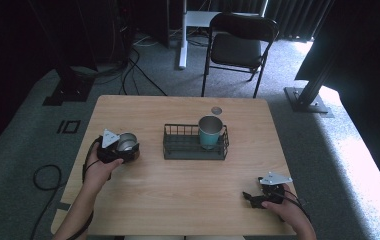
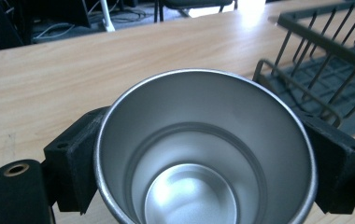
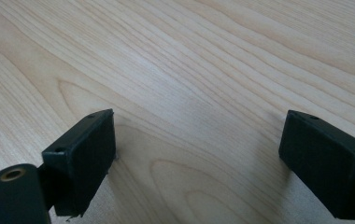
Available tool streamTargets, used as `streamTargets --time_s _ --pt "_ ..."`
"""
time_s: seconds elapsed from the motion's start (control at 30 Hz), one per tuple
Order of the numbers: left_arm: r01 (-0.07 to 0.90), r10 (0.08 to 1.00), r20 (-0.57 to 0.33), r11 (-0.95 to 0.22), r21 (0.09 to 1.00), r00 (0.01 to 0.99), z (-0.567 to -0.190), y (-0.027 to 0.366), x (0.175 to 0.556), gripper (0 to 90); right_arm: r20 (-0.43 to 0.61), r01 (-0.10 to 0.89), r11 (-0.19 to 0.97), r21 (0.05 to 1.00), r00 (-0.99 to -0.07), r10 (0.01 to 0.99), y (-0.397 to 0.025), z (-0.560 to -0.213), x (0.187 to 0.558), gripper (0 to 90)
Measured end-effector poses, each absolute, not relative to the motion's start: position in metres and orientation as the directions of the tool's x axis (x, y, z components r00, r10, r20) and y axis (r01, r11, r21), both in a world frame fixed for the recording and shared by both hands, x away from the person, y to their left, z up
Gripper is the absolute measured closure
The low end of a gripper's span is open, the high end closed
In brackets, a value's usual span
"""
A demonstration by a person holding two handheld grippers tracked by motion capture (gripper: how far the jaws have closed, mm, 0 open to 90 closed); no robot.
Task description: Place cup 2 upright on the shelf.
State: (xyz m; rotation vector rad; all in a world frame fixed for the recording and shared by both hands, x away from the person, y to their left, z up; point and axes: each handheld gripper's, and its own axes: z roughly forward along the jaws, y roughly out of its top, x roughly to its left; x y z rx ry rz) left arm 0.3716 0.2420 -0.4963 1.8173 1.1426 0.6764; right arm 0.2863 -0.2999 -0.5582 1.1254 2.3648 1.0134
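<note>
Gripping a smooth round steel cup (image 2: 203, 149), left tool (image 2: 203, 154) clamps its sides.

There were two metal cups, one bare steel cup (image 1: 126, 141) and one teal-sided cup (image 1: 210, 131); one dark wire basket (image 1: 194, 150); one pale wooden table (image 1: 178, 200); one black folding chair (image 1: 238, 47); two black two-jaw grippers.

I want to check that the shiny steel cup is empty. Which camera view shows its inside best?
The left gripper view: it looks straight down into the shiny steel cup, bare to its bottom, between the left gripper jaws. The high view shows that cup small, at the table's left.
</note>
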Motion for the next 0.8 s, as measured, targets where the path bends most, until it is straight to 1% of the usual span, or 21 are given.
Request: streamTargets --time_s 0.2,0.37,0.47,0.8 --pt "0.419 0.896 0.004 -0.211 0.883 0.443 -0.483 0.241 0.371 13.9 0.006 0.538 0.434 0.722 -0.633 0.775 -0.300 -0.558 0.286 10.5" --pt "0.416 0.890 -0.017 -0.196 0.888 0.456 -0.476 0.241 0.371 13.9 0.005 0.538 0.435 0.722 -0.633 0.774 -0.300 -0.558 0.286 10.5" --pt "0.401 0.888 0.008 -0.216 0.890 0.460 -0.468 0.239 0.371 13.9 0.006 0.538 0.434 0.722 -0.633 0.774 -0.300 -0.558 0.286 10.5" --pt "0.383 0.874 0.015 -0.229 0.895 0.486 -0.455 0.229 0.373 13.9 0.005 0.538 0.435 0.722 -0.633 0.774 -0.300 -0.558 0.286 10.5"
